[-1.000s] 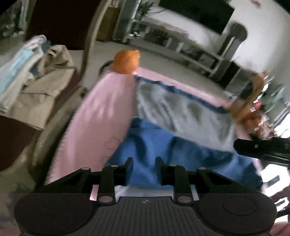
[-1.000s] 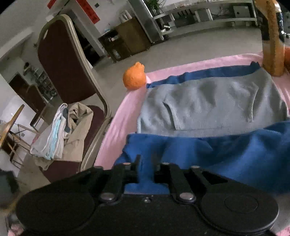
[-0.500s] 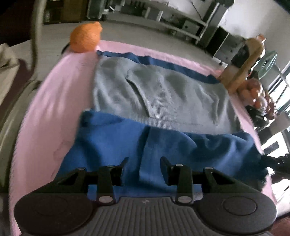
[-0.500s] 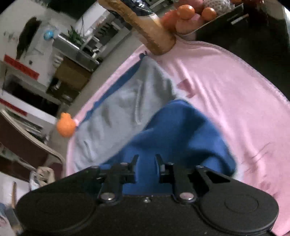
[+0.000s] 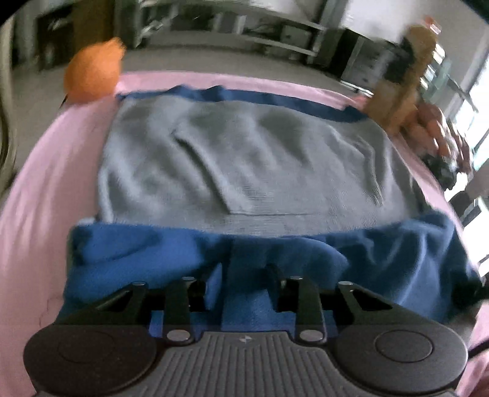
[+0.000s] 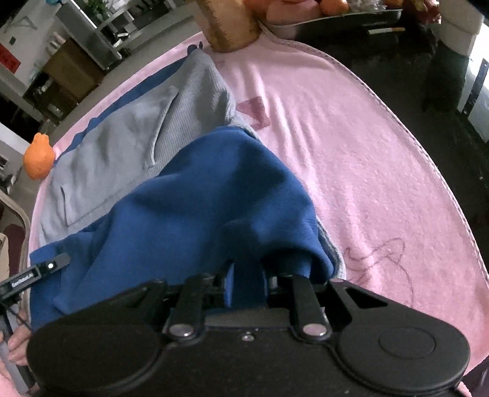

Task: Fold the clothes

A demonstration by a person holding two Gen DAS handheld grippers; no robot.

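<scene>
A blue and grey garment lies on a pink blanket (image 5: 45,171). Its grey panel (image 5: 244,158) is spread flat at the far side; blue fabric (image 5: 146,256) is bunched along the near edge. My left gripper (image 5: 244,271) is low over that blue edge, jaws apart, with blue cloth between and under the fingers. In the right wrist view the grey panel (image 6: 122,146) lies left and the blue fold (image 6: 214,195) rises toward my right gripper (image 6: 247,271), which is shut on a strip of it. The left gripper's tip (image 6: 45,268) shows at the left edge.
An orange toy (image 5: 91,73) sits at the blanket's far left corner, also in the right wrist view (image 6: 38,160). A tan bottle (image 5: 397,91) and a tray of fruit (image 6: 321,12) stand at the far right. The pink blanket (image 6: 366,152) stretches right toward a dark table edge.
The left gripper has dropped lower and closer to the blue near edge, and its jaws have widened. The right gripper has kept its hold and settled at the garment's right end.
</scene>
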